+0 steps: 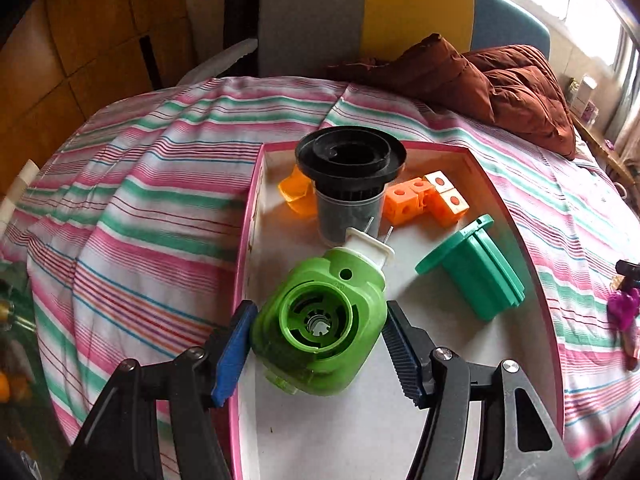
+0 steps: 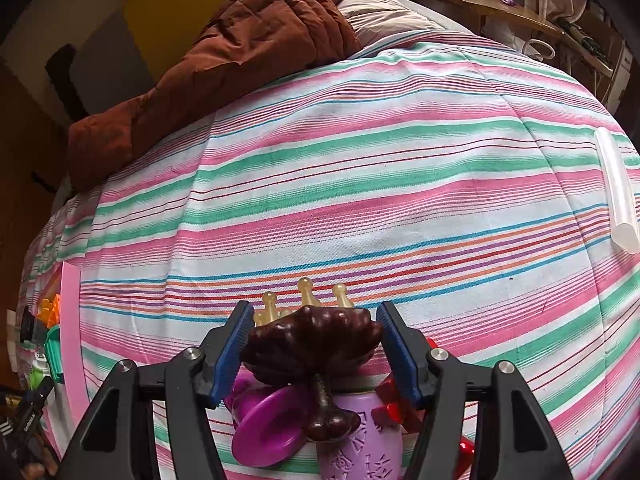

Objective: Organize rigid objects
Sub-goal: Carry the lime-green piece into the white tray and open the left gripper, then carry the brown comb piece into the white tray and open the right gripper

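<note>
In the left wrist view my left gripper point(image 1: 318, 344) is shut on a lime-green plug-in device point(image 1: 320, 328) with white prongs, held over a pink-rimmed white box point(image 1: 256, 184). The box holds a black-lidded cylinder point(image 1: 350, 176), orange cubes point(image 1: 432, 198), an orange piece point(image 1: 296, 192) and a teal flanged part point(image 1: 476, 270). In the right wrist view my right gripper point(image 2: 316, 344) is shut on a dark brown shell-shaped toy point(image 2: 312, 344) above a lilac and purple toy pile point(image 2: 360, 448). The box edge point(image 2: 72, 320) shows at far left.
A pink, green and white striped sheet point(image 2: 360, 180) covers the bed. A brown quilt point(image 1: 500, 84) lies at the back. A clear tube point(image 2: 618, 196) lies on the sheet at right. A wooden shelf point(image 2: 500, 4) stands beyond the bed.
</note>
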